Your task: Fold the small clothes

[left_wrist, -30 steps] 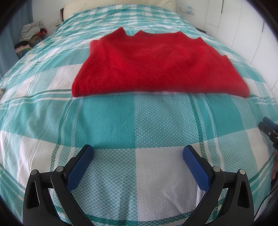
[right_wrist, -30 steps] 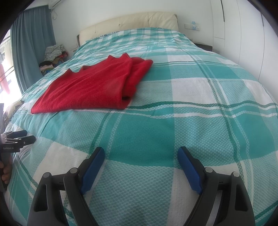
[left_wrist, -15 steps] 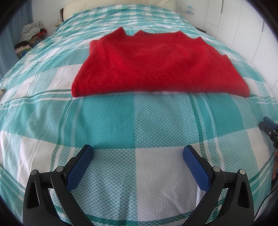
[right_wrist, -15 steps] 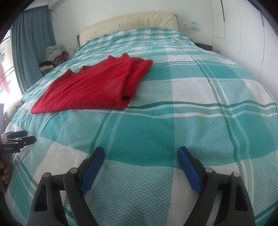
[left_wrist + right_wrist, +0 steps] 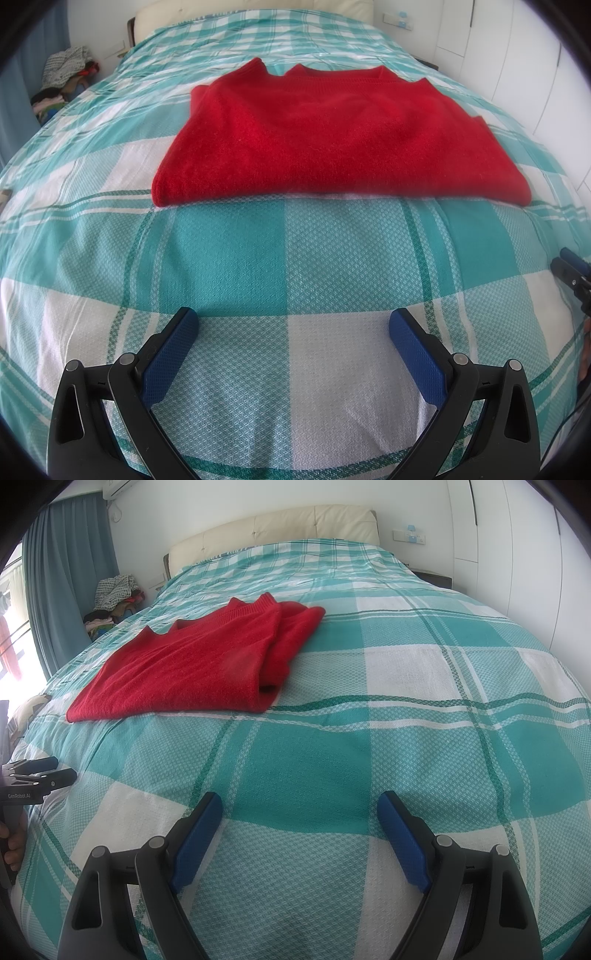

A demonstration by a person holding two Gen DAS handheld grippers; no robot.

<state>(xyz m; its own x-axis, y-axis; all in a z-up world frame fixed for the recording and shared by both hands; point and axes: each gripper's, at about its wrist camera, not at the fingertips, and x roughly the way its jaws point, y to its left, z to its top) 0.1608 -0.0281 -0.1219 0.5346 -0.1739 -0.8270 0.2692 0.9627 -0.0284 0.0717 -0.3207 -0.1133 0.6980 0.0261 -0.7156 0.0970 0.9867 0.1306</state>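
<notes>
Bed (image 5: 229, 258) fills both views, covered in a teal and white checked sheet, cream headboard (image 5: 280, 528) at the far end. Blue curtain (image 5: 70, 576) hangs at the window side, white cupboards (image 5: 517, 542) on the other. Red sweater (image 5: 332, 140) lies flat on the middle of the bed, neckline toward the headboard, near edge a straight fold running across. From the right view, sweater (image 5: 192, 668) looks already doubled: its right side shows stacked layers, sleeve seemingly tucked in. Pile of other clothes (image 5: 114, 598) sits off the bed near the curtain.

Left claw (image 5: 293, 325) is wide, nothing between its blue pads, held over bare sheet well short of the sweater. Right claw (image 5: 301, 808) is wide too, empty, also over bare sheet, with the sweater off to its left. Each claw's tip shows at the edge of the other's view.

Likely step: next fold, or a final tidy. To do it well, bring both claws to the two near corners together, pinch all layers rather than just the top one, lift low and evenly, carry toward the neckline, keep the edges lined up. Knit is soft and thick, so uneven lifting could drag the bottom layer or wrinkle the sheet.
</notes>
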